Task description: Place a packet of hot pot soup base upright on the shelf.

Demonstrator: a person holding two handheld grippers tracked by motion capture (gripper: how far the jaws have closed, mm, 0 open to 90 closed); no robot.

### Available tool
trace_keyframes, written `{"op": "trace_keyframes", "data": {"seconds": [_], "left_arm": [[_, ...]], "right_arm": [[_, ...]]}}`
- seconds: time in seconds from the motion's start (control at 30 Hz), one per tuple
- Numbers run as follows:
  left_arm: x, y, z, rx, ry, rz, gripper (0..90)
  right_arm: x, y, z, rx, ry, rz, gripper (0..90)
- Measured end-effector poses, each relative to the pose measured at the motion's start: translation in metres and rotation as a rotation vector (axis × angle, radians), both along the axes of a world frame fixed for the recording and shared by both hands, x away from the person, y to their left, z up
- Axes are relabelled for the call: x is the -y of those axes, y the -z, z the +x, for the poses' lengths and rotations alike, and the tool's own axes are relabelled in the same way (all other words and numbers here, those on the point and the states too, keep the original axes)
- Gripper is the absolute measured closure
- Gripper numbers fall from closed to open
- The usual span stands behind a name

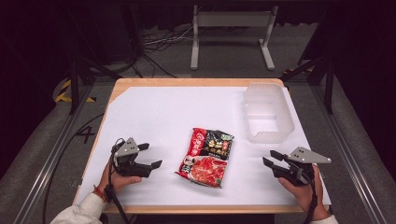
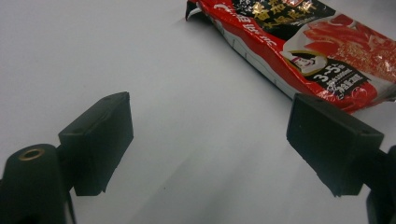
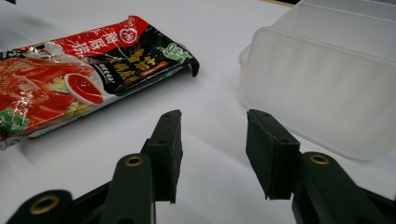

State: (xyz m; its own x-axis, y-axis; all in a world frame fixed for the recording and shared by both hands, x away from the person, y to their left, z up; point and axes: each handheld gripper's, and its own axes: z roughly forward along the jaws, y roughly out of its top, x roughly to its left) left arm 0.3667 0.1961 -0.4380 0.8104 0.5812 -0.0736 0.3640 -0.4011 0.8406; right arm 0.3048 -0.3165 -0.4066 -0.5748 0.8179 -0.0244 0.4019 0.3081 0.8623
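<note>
A red and black food packet [image 1: 207,156] lies flat in the middle of the white table cover. My left gripper [image 1: 150,155] rests to its left, held by a hand, jaws wide open and empty. In the left gripper view the packet [image 2: 299,46] lies ahead and to the right of the gripper [image 2: 208,140]. My right gripper [image 1: 270,158] sits to the packet's right, open and empty. The right gripper view has that gripper [image 3: 214,151] pointing between the packet [image 3: 79,79] and a translucent plastic tub [image 3: 322,79].
The empty translucent tub [image 1: 267,112] stands at the back right of the table [image 1: 187,83]. Bare white cover lies between both grippers and the packet. Beyond the table stand a grey metal frame [image 1: 231,32] and cables on the floor.
</note>
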Motion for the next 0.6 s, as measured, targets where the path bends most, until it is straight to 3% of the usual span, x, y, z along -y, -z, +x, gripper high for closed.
{"op": "trace_keyframes", "data": {"seconds": [0.23, 0.37, 0.43, 0.5, 0.57, 0.6], "left_arm": [[0.012, -0.001, 0.009, -0.011, 0.018, -0.005, 15.6], [0.022, -0.002, 0.015, -0.021, 0.048, -0.007, 16.2], [0.027, -0.003, 0.017, -0.031, 0.050, -0.008, 16.9], [0.034, -0.004, 0.023, -0.051, 0.069, -0.011, 22.7], [0.042, -0.004, 0.026, -0.036, 0.064, 0.019, 25.0], [0.045, -0.004, 0.028, -0.052, 0.069, 0.016, 24.8]], "right_arm": [[-0.005, 0.001, 0.004, -0.006, -0.007, 0.006, 60.5], [-0.013, 0.002, 0.014, -0.037, 0.015, 0.008, 61.4], [-0.016, 0.004, 0.018, -0.057, 0.019, 0.036, 61.5], [-0.022, 0.007, 0.023, -0.077, 0.010, 0.042, 61.2], [-0.029, 0.010, 0.028, -0.088, 0.004, 0.046, 60.2], [-0.033, 0.011, 0.031, -0.093, 0.001, 0.051, 59.2]]}}
